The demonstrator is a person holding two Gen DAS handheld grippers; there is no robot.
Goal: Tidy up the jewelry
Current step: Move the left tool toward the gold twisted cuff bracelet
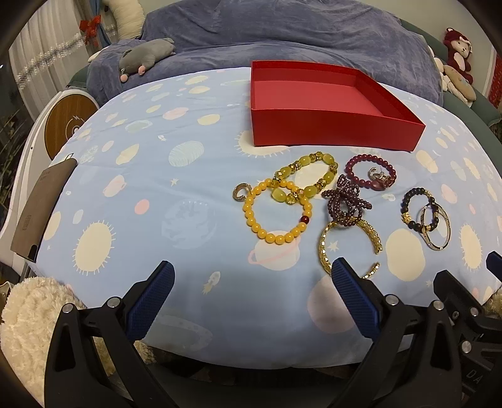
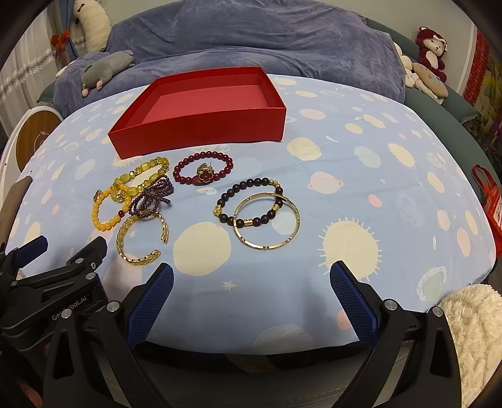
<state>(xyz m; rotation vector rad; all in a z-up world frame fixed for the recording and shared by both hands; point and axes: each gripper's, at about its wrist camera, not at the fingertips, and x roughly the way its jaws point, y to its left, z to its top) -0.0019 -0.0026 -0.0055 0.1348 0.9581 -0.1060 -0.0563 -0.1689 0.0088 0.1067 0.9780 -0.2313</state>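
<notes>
An empty red box sits at the back of the blue space-print cloth. In front of it lie several bracelets: a yellow bead bracelet, a yellow-green stone bracelet, a purple bead cluster, a dark red bead bracelet with a brooch inside, a gold cuff, a dark bead bracelet and a thin gold bangle. My left gripper and right gripper are open and empty, near the cloth's front edge.
A grey plush toy and a purple blanket lie behind the box. A red plush monkey sits at the far right. A round wooden device stands on the left. White fluffy fabric lies at the front corners.
</notes>
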